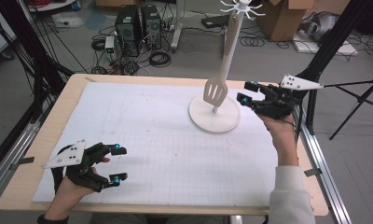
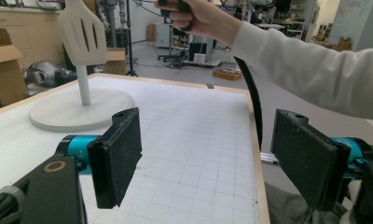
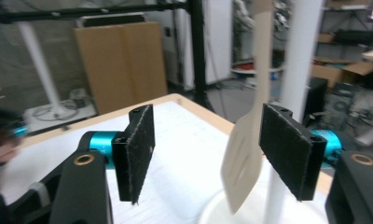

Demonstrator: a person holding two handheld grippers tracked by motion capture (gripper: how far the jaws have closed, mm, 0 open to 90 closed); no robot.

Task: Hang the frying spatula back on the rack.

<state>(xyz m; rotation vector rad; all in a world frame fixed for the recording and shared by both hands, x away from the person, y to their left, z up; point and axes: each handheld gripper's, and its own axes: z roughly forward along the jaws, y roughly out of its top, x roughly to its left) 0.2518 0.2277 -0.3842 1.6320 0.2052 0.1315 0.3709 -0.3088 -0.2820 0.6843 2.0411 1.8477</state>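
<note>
A pale worktop [image 1: 142, 140] carries a white stand [image 1: 214, 114] near its far right edge. A slotted spatula [image 1: 216, 89] hangs from the stand's hooks, its blade just above the round base. The right gripper [image 1: 249, 93] sits just right of the blade, released and empty. The left gripper [image 1: 119, 164] rests released at the near left corner.

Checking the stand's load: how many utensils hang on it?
1: a spatula hangs from a top hook of the stand, blade just above the base, beside the right claw. No others visible.
</note>
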